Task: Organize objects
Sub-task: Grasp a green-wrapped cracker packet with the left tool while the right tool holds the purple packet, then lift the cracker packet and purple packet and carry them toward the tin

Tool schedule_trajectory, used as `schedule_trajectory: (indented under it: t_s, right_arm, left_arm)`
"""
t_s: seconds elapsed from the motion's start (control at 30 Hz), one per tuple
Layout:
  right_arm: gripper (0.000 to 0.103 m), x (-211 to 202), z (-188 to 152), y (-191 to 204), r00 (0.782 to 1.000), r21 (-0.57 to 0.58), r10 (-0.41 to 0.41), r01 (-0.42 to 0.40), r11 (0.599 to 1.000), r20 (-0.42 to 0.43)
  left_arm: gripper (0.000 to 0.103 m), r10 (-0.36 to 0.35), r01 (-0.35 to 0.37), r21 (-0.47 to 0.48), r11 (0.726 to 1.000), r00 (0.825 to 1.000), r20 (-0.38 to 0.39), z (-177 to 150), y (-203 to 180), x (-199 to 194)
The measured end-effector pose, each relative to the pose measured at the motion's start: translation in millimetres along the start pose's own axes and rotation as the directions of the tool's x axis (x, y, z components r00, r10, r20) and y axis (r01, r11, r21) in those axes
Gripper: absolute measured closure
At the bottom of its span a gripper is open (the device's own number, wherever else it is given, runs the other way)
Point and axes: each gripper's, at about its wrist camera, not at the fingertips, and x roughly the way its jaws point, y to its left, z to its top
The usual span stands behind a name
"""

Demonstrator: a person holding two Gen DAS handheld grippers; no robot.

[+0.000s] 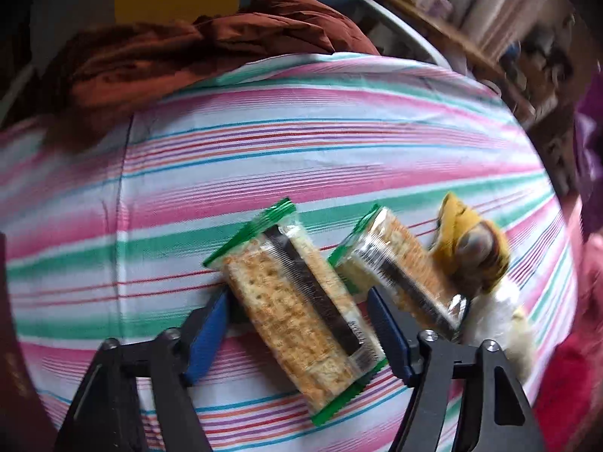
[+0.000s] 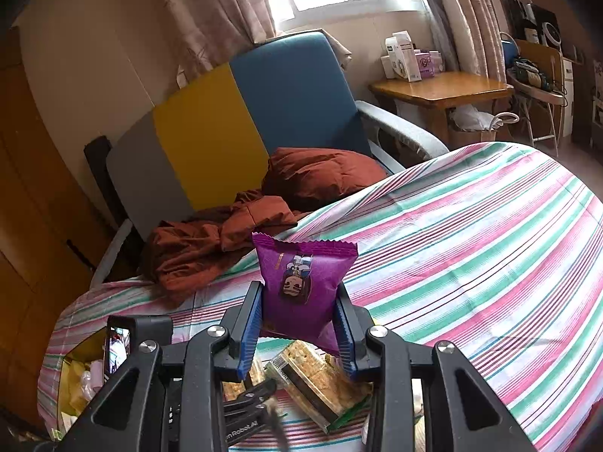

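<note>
A cracker packet (image 1: 294, 312) with green ends lies at a slant on the striped cloth (image 1: 264, 150). My left gripper (image 1: 297, 295) points down over it, and its blue pads (image 1: 205, 335) touch the packet's two long edges. A second cracker packet (image 1: 407, 271) lies just to the right, leaning on a yellow and white plush toy (image 1: 475, 248). My right gripper (image 2: 299, 288) is shut on a purple snack packet (image 2: 305, 282) and holds it upright above the cloth. The cracker packets (image 2: 320, 388) show below it.
A rust-brown jacket (image 2: 226, 241) is heaped at the far edge of the cloth against a blue and yellow chair (image 2: 294, 98). A wooden table (image 2: 441, 90) with boxes stands by the window. An open container (image 2: 79, 376) of items sits at the cloth's left edge.
</note>
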Motion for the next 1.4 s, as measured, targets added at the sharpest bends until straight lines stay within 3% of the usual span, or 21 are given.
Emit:
schedule_trajectory:
  t_s: [0.17,0.33,0.53,1.0,1.4]
  right_arm:
    - [0.068,4.0,-2.6,5.0,1.000,-0.027,0.021,-0.021,0.999,-0.020]
    - [0.068,11.3,-7.5,17.9,0.997,-0.083,0.057,-0.062,0.995,-0.058]
    - [0.068,24.3,-20.9,43.4,0.987,-0.177,0.101,-0.122,0.977,-0.124]
    - [0.068,52.7,-44.3,62.3,0.971,-0.258,0.066,-0.126,0.958,-0.230]
    - [0.068,64.9,-65.2,80.1,0.956,-0.339,0.023,-0.126,0.932,-0.291]
  left_arm:
    - [0.057,-0.004,0.003,0.056,0.998,0.999,0.033,-11.4,14.4,-9.3]
    - [0.058,0.009,-0.021,0.127,0.992,0.995,0.096,-47.8,33.6,-29.9]
    - [0.058,0.017,-0.042,0.137,0.990,0.984,0.175,-83.4,50.9,-42.1]
    - [0.060,0.041,-0.076,0.130,0.989,0.967,0.253,-112.4,56.7,-62.6]
    - [0.060,0.048,-0.089,0.096,0.991,0.927,0.371,-125.6,75.9,-124.2]
